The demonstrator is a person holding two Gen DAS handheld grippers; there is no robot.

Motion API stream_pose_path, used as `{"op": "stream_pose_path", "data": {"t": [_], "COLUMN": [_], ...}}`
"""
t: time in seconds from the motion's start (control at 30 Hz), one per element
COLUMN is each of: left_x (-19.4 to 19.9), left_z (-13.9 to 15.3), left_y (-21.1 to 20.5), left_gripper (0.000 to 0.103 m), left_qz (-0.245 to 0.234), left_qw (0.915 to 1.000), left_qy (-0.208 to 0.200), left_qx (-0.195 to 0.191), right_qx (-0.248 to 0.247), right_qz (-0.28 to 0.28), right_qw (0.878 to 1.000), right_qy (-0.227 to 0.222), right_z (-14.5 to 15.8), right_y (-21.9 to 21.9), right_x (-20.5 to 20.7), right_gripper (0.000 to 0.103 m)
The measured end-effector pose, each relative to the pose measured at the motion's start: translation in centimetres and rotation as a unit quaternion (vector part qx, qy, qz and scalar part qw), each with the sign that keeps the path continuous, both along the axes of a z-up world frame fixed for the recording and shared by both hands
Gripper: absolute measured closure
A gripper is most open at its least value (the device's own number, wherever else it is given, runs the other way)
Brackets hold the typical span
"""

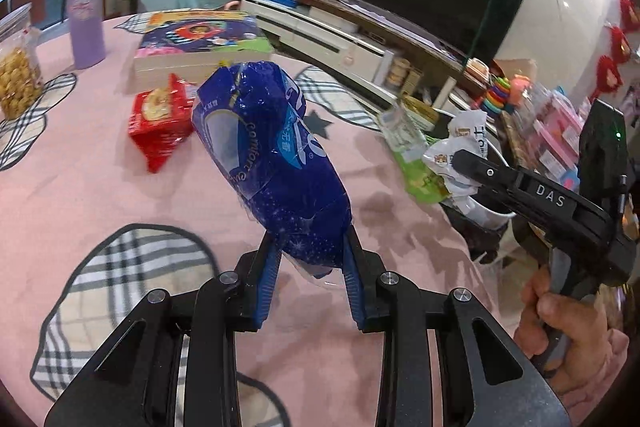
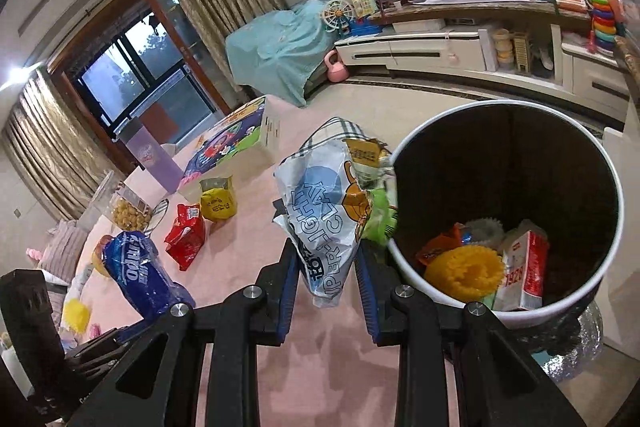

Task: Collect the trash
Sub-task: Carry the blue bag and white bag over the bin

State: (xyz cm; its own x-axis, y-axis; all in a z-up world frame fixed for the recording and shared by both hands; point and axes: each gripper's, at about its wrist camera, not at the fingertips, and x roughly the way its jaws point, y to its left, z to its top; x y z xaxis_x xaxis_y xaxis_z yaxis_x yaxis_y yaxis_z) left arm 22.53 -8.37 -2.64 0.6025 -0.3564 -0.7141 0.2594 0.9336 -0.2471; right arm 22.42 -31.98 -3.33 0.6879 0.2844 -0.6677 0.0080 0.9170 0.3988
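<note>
Pink table, white bin at its edge w/ trash inside. L gripper pinching blue bag, held up over table. R gripper pinching white wrapper just beside bin rim. Red packet lying on table.

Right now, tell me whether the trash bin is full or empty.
Partly filled: the trash bin holds a yellow ruffled piece, a red-and-white carton and wrappers at the bottom; dark wall above.
</note>
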Motion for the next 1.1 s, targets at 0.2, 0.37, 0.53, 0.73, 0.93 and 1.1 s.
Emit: {"op": "stream_pose_path", "data": {"t": [0.2, 0.37, 0.53, 0.73, 0.93, 1.1], "left_x": [0.2, 0.6, 1.4, 2.0, 3.0, 3.6], "left_z": [0.3, 0.7, 0.8, 0.8, 1.0, 1.1], "left_y": [-2.4, -4.6, -7.0, -9.6, -12.0, -13.9], "left_gripper": [0.075, 0.075, 0.074, 0.074, 0.074, 0.074], "left_qz": [-0.029, -0.052, -0.075, -0.099, -0.120, -0.140], "left_qw": [0.9996, 0.9987, 0.9972, 0.9950, 0.9926, 0.9899], "left_qy": [0.003, 0.002, 0.004, 0.008, 0.011, 0.014], "left_qx": [0.003, 0.003, 0.004, 0.010, 0.013, 0.017], "right_qx": [0.006, 0.006, 0.003, 0.001, -0.002, -0.004], "right_qz": [-0.010, -0.021, -0.032, -0.040, -0.045, -0.054], "right_qw": [1.000, 1.000, 0.999, 0.999, 0.999, 0.999], "right_qy": [-0.003, -0.006, -0.006, -0.001, 0.004, 0.007], "right_z": [0.1, 0.4, 0.4, 0.2, 0.0, -0.2], "right_y": [-1.7, -3.0, -4.4, -5.7, -6.6, -7.9], "right_x": [-0.6, -1.0, -1.1, -1.1, -1.0, -0.9], "right_gripper": [0.075, 0.075, 0.075, 0.075, 0.075, 0.075]}}
